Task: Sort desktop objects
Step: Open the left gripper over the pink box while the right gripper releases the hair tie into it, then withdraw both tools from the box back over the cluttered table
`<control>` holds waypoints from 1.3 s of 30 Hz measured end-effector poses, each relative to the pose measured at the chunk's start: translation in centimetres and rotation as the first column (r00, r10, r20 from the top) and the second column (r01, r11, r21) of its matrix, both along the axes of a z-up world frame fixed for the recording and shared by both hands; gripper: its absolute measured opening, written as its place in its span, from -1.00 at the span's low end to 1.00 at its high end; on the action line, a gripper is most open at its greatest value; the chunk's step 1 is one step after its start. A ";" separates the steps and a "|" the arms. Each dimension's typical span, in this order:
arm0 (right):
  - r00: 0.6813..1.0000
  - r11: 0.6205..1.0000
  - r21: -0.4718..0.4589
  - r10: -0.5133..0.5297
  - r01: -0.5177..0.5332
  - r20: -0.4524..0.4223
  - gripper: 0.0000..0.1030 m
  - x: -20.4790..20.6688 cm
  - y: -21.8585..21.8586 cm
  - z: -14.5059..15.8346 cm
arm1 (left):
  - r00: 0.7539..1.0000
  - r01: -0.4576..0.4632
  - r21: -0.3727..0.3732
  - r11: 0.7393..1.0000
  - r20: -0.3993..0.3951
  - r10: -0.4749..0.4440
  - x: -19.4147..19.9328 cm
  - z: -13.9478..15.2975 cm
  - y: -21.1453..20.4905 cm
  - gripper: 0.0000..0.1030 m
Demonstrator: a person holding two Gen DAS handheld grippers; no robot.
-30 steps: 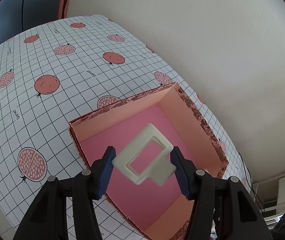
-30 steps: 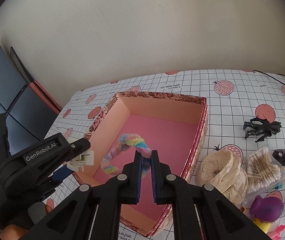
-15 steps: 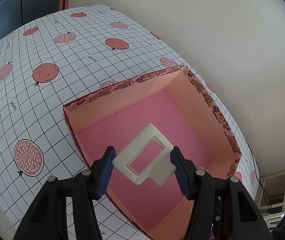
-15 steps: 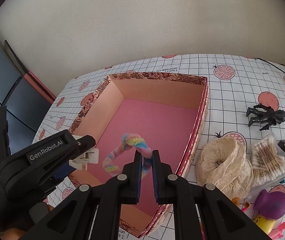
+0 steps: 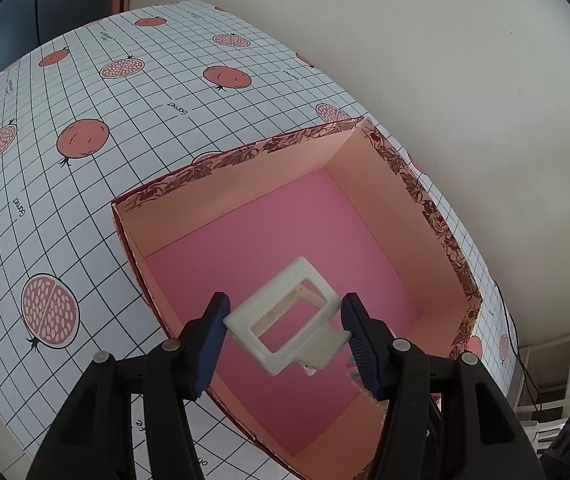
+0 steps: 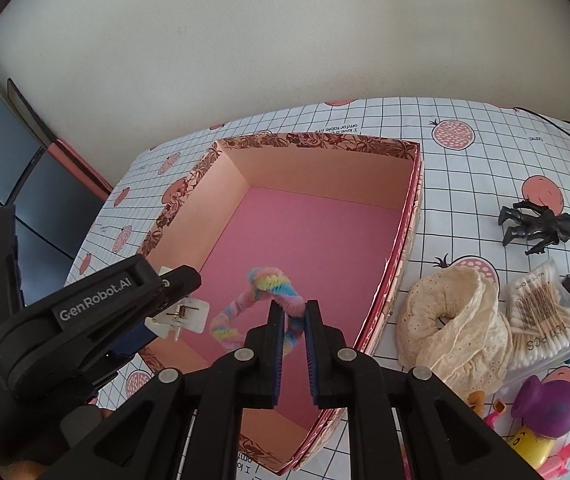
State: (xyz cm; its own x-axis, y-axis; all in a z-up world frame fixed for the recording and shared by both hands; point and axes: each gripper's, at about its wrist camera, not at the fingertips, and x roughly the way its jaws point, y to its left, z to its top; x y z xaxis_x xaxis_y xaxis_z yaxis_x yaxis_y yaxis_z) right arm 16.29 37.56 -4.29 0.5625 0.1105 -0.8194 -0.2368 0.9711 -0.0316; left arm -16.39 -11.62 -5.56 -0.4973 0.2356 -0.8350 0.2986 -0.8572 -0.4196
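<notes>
Left wrist view: the left tongs (image 5: 285, 330) stand about half open and grip a cream plastic clip (image 5: 285, 316) by its two sides, holding it above the pink floor of the open box (image 5: 441, 224), near the box's near wall. The box, with pale peach inner walls and a floral rim, sits on the surface (image 5: 85, 168), which is covered by a grid cloth printed with pomegranates. In the right wrist view, the right tongs (image 6: 293, 328) stand nearly closed, their blue pads pinching one end of a rainbow chenille stem (image 6: 261, 292) that curls in an arch over the box floor; whether its other end touches the floor I cannot tell. To the right of the box lie a cream lace scrunchie (image 6: 453, 320), a pack of cotton swabs (image 6: 541, 316), a black figure (image 6: 537, 226) and a purple and yellow toy (image 6: 545, 416).
</notes>
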 end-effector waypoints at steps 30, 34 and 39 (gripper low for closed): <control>0.988 0.989 0.007 -0.150 0.150 0.035 -0.11 -0.5 -0.2 2.3 | 0.999 0.010 -0.011 1.000 -0.038 -0.010 0.3 0.9 0.3 0.74; 0.985 0.986 0.000 -0.168 0.168 0.046 0.09 -0.5 -0.3 2.7 | 0.999 0.000 -0.009 1.000 -0.040 -0.001 0.3 0.9 0.0 0.77; 0.980 0.981 0.006 -0.192 0.192 0.049 0.33 -0.5 -0.7 3.1 | 0.998 0.003 -0.007 1.000 -0.055 -0.003 0.3 1.3 0.1 0.78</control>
